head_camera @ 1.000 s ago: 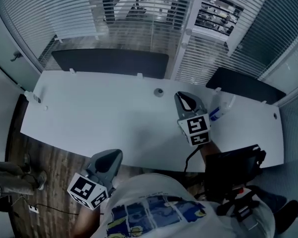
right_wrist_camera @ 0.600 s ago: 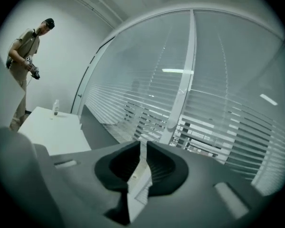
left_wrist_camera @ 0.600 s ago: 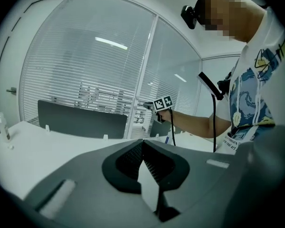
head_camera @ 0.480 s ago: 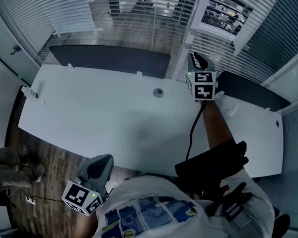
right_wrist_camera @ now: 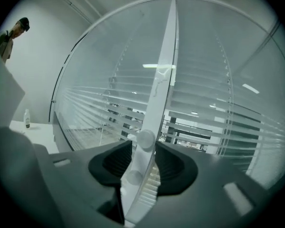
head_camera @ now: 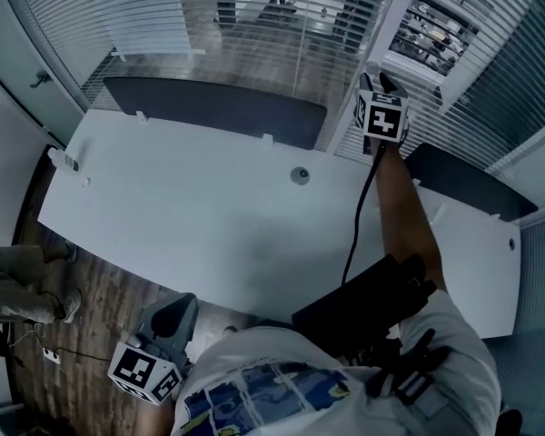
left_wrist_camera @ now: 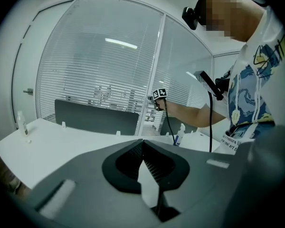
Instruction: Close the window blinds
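From overhead, the marker cube (head_camera: 384,118) covers the opening jaws of our right claw (head_camera: 380,87); a round knob (right_wrist_camera: 145,139) stands between them, its post (right_wrist_camera: 159,80) vanishing behind the claw below. Far left of that claw, a bottle (right_wrist_camera: 27,118) is too small to make out its label. Left of our left claw (head_camera: 174,312), a bystander (head_camera: 23,289) is cut off at the edge, only legs and shoes showing.

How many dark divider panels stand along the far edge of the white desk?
2. One long panel stands behind the left and middle of the desk. A second panel stands behind its right end, beyond the white window post. More could lie outside the frame.
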The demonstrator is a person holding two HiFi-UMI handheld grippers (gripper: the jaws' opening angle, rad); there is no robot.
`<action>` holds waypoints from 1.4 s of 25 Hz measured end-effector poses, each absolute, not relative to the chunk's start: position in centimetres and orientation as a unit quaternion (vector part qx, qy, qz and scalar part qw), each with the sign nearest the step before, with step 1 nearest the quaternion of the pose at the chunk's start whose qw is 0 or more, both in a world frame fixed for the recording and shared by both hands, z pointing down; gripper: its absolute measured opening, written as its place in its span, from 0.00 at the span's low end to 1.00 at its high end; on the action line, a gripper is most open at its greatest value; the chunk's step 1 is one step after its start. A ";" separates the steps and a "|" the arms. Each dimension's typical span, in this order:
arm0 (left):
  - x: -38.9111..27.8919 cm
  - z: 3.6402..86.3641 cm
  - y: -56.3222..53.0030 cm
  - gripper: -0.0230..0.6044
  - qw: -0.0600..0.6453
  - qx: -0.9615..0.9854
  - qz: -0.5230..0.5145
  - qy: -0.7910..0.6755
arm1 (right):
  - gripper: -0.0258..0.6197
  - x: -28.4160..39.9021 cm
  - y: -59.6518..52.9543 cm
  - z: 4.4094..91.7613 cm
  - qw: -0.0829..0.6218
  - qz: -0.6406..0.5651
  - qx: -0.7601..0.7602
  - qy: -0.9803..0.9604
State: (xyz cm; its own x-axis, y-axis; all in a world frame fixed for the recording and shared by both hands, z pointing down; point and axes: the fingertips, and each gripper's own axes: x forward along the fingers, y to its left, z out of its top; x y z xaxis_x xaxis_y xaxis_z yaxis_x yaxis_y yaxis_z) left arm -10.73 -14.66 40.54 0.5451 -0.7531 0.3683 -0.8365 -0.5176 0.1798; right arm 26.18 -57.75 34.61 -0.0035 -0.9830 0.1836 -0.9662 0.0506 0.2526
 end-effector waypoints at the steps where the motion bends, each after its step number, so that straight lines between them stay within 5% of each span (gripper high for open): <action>1: -11.0 40.6 -14.6 0.05 0.170 0.860 0.123 -0.464 | 0.26 26.2 -58.1 34.5 0.150 -0.023 0.693 -0.705; 18: -14.6 40.7 -12.4 0.05 0.168 0.843 0.113 -0.499 | 0.23 26.4 -59.4 33.2 0.129 -0.003 0.752 -0.646; 24: -15.7 41.0 -11.3 0.05 0.175 0.835 0.106 -0.511 | 0.23 26.3 -59.2 33.1 0.195 -0.050 0.762 -0.616; 35: -15.8 41.1 -11.1 0.05 0.176 0.839 0.100 -0.506 | 0.23 26.3 -60.3 34.9 0.427 -0.220 0.701 -0.528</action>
State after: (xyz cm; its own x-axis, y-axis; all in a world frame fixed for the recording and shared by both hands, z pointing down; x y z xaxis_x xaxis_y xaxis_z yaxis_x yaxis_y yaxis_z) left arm -15.78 -11.09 41.12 0.4681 -0.8136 0.3448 -0.8836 -0.4263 0.1936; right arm 26.26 -60.29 34.92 0.3464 -0.9271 0.1432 -0.5521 -0.0781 0.8301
